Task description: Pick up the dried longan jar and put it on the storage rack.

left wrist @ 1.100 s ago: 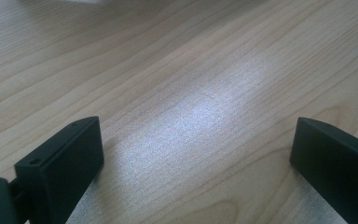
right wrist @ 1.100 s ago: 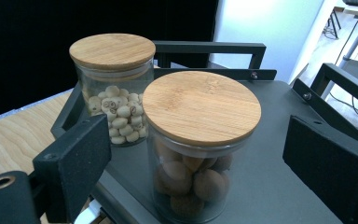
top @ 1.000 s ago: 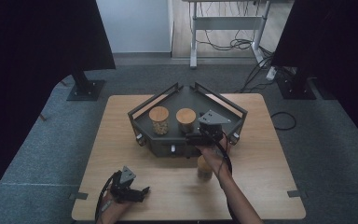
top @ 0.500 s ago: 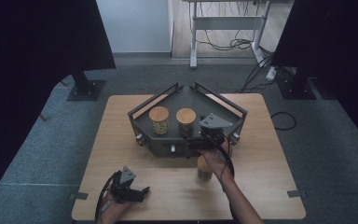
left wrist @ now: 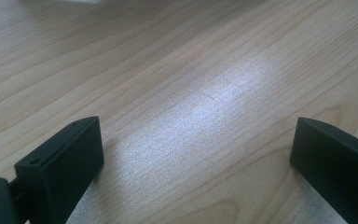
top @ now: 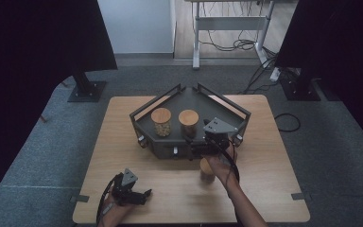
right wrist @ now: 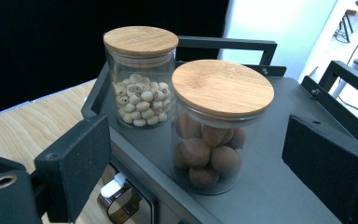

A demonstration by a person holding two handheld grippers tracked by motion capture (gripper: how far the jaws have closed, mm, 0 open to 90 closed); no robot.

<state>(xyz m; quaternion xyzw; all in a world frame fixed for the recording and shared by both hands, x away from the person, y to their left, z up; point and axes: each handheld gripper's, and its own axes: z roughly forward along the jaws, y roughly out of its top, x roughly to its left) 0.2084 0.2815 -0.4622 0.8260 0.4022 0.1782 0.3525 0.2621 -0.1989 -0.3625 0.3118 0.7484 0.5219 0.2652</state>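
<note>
Standing open, the right gripper (top: 199, 144) hangs at the front edge of the dark metal tray (top: 227, 109), its jaws spread to either side of the nearer jar (right wrist: 215, 125) without pressing on it. That glass jar holds round brown pieces under a bamboo lid (right wrist: 223, 87) and stands upright on the tray floor, close to the front rim. A second jar (right wrist: 140, 77), filled with small pale seeds, stands just beside it, farther back and apart from it. A third jar (top: 207, 169) stands on the wooden table (top: 123, 137) in front of the tray, partly behind the person's right hand (top: 223, 166).

The left gripper (top: 139, 195) rests low at the near edge of the table, jaws wide apart over bare wood, holding nothing.

Risks, as judged from this position:
- The jaws flank the nearer jar at about mid-height, and smooth glass may slip if the pads close off-centre or too lightly.
- The lid appears to sit loose on the rim; a tilted lift could shed it and spill the contents.
- The seed jar stands near the left-hand jaw in the right gripper view, so a wide or skewed approach could nudge it.
- The tray's raised rail and front rim leave little room; dragging instead of lifting could catch the base and tip the jar.
- The jar on the table lies under the right forearm's path and could be knocked when the arm draws back.
</note>
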